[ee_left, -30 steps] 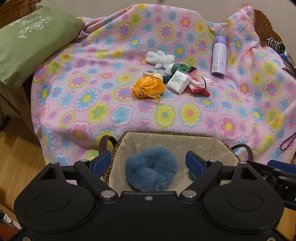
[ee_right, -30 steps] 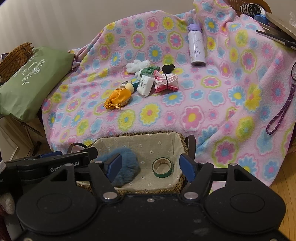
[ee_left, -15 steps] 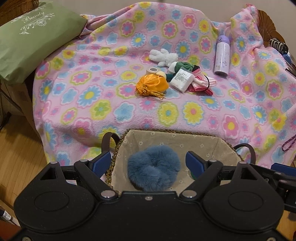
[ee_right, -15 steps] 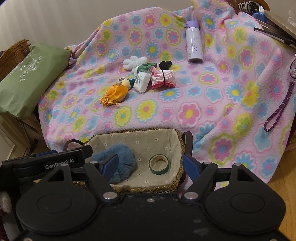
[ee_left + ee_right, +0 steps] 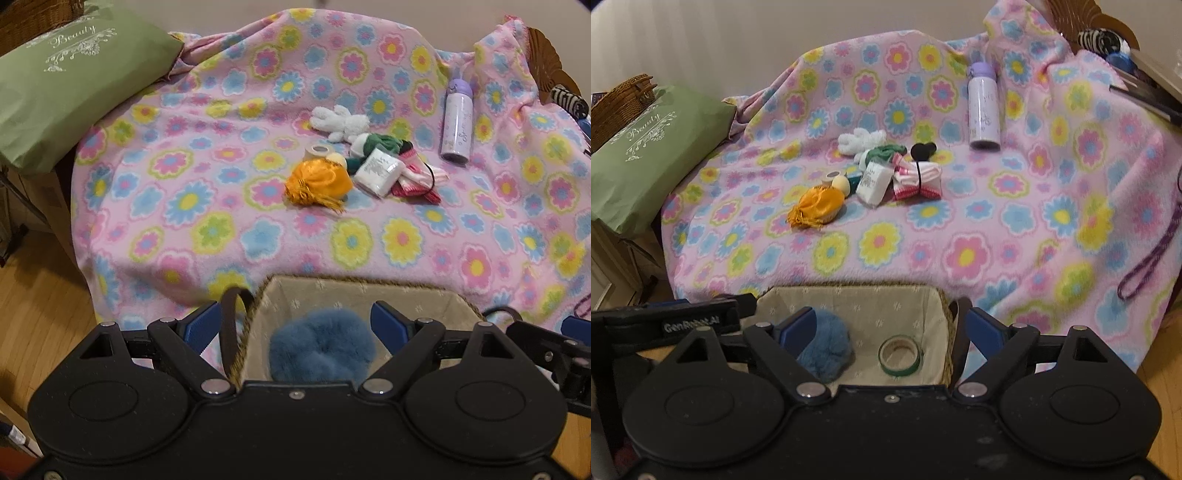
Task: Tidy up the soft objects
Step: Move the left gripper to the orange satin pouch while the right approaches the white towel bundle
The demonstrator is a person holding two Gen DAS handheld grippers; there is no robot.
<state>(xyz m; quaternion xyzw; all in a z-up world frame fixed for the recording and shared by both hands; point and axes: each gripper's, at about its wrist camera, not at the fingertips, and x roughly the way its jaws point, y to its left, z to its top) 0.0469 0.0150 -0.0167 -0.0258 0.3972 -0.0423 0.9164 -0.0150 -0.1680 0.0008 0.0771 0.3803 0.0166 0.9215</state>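
**Ann:** Blue fluff first, from the left wrist: the furry scrunchie (image 5: 320,345) lies in the lined basket (image 5: 369,295), low in the frame. The left gripper (image 5: 297,325) hangs over it with its jaws wide apart, holding nothing.

**Ben:** And on the flowered blanket (image 5: 184,177) beyond?

**Ann:** A cluster in the middle: orange pouch (image 5: 319,182), white packet (image 5: 378,171) just beside it, white plush toy (image 5: 340,123) behind. A purple bottle (image 5: 458,123) stands to the right, a green pillow (image 5: 66,92) far left.

**Ben:** Over to the right wrist, then.

**Ann:** Same basket (image 5: 857,295). The scrunchie (image 5: 827,349) sits at its left end, and a roll of green tape (image 5: 899,356) lies apart from it on the lining. The right gripper (image 5: 886,326) is opening, pads clear of everything; the tape lies below the gap, untouched. Pouch (image 5: 816,208) and pink striped bundle (image 5: 918,181) remain up on the blanket (image 5: 997,221).
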